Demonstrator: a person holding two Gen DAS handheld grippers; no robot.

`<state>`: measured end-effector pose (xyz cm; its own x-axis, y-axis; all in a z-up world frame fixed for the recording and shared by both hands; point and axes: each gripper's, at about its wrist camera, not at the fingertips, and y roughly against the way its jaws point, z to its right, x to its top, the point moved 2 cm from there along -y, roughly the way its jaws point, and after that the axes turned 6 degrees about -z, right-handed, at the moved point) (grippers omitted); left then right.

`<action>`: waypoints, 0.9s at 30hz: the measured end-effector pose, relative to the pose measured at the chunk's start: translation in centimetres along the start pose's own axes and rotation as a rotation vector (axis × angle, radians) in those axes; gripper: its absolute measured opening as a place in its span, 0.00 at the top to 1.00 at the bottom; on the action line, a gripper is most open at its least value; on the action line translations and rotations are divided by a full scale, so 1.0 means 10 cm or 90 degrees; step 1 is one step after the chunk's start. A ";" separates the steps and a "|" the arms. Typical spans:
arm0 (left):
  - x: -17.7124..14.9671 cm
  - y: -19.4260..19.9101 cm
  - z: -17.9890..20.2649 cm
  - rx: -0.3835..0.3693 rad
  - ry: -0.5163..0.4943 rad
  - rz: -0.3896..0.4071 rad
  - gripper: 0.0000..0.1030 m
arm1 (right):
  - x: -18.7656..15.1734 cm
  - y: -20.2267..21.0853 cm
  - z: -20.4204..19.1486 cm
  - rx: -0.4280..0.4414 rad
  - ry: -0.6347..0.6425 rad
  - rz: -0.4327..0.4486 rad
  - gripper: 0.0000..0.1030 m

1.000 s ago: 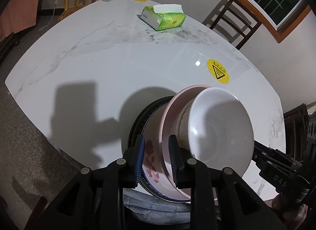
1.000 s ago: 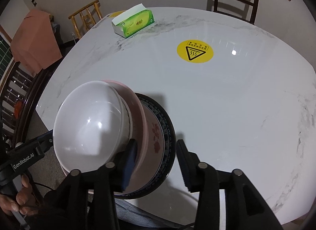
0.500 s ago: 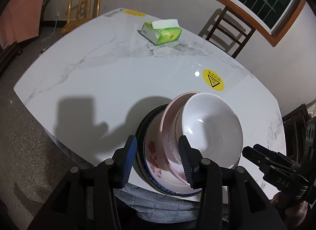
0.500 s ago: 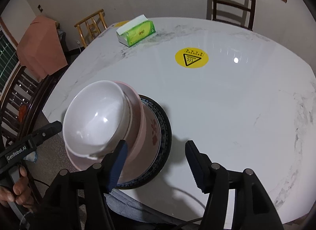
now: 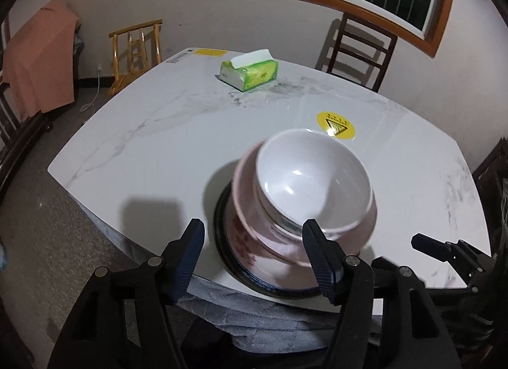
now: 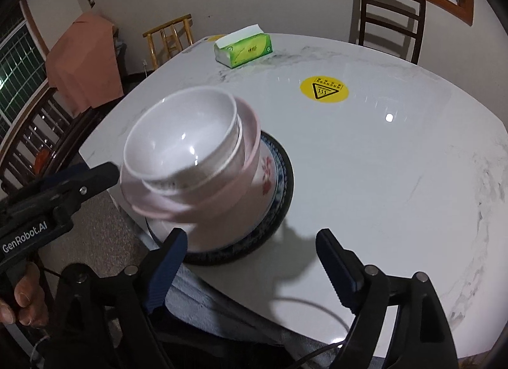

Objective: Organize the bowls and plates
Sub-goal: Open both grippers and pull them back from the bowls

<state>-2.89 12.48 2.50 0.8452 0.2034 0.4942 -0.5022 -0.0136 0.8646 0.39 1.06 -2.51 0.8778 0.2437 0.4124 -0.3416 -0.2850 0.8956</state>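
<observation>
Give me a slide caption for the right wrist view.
Open right gripper backs off a white bowl nested in pink bowls on a dark-rimmed plate, marble table.

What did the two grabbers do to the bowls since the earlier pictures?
Both let go. The left gripper had pinched the rim of the pink bowl; its jaws have just been opening and it backed away. The right gripper opened too and pulled back, nothing between its jaws. The white bowl, plates and tissue pack stayed put.

White bowl (image 6: 181, 140) nests in pink bowl (image 6: 203, 191) (on dark-rimmed plate (image 6: 279, 191)).
</observation>
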 end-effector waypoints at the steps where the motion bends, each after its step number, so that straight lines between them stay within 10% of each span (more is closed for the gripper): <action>1: -0.02 -0.01 0.03 0.003 -0.003 0.000 0.41 | -0.03 0.00 -0.01 -0.004 0.004 0.002 0.17; 27: -0.24 -0.07 0.34 0.029 -0.039 -0.009 0.40 | -0.18 -0.04 -0.09 -0.013 0.024 0.009 0.17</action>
<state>-3.98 8.66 1.01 0.8627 0.1434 0.4850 -0.4821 -0.0565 0.8743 -1.37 1.56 -3.41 0.8598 0.2750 0.4302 -0.3608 -0.2690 0.8930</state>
